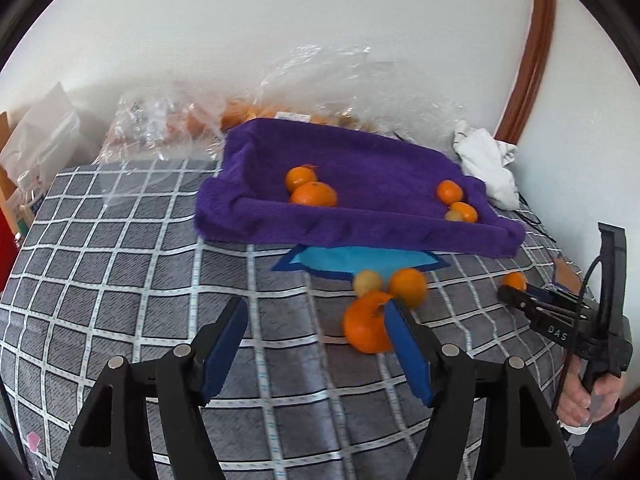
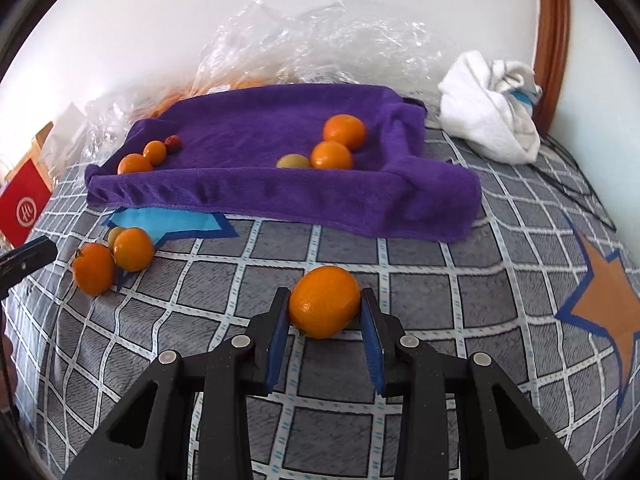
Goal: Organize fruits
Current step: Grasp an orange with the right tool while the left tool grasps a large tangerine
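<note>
Right gripper (image 2: pixel 325 312) clamped round orange fruit (image 2: pixel 324 302) (over grey checked cloth (image 2: pixel 460 280)); left gripper (image 1: pixel 316 320) fingers apart, empty.

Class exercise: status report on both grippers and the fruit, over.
Left gripper open, empty. Right gripper shut on an orange. Three fruits loose before the purple towel. Path clear.

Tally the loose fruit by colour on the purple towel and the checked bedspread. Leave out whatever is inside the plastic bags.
Orange fruit: 7 (4 on the purple towel, 3 over the bedspread, one of those gripped in the right hand-held gripper)
Yellow-green fruit: 2 (1 on the towel, 1 on the bedspread)
Red fruit: 1 (small, on the towel)
Total: 10
</note>
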The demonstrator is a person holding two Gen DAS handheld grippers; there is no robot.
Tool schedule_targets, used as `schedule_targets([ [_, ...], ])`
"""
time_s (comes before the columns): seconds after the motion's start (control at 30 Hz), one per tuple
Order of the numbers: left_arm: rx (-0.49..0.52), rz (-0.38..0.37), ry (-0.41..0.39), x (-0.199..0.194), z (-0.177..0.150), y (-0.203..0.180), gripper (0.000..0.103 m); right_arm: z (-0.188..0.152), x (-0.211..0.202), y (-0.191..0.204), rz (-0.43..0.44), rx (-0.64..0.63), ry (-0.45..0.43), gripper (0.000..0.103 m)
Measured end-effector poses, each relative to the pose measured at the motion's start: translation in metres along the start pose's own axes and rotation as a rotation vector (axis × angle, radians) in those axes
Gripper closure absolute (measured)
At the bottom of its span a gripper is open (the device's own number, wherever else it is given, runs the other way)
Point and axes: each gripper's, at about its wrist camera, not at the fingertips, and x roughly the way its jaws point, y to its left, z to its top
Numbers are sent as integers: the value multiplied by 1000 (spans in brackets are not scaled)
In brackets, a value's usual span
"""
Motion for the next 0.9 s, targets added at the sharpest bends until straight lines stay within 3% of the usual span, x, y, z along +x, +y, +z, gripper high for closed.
schedule_targets([
  [0.13,21,-12,58,16,1,-24,29,-2,-1,-4,2,18,-8,69],
  [0.27,47,42,55,29,-8,-37,30,-3,-3,-3,0,3,-27,69],
  [0.33,20,40,71,36,-11,-35,45,-3,-2,-4,-2,7,-22,69],
  [0.37,-6,15,88,38,-11,-31,60,-2,-1,-4,-1,9,-15,69],
  [0.4,-26,-13,101,40,-10,-28,62,-2,0,-4,-1,10,-10,69],
  [0.6,-99,8,72,24,-5,-6,62,-2,0,-4,-3,15,-9,69],
  [0.77,-102,131,66,18,-9,18,62,-3,-1,-5,2,18,-11,69],
  [0.9,-108,138,58,20,-16,29,61,-2,1,-4,3,15,-2,69],
])
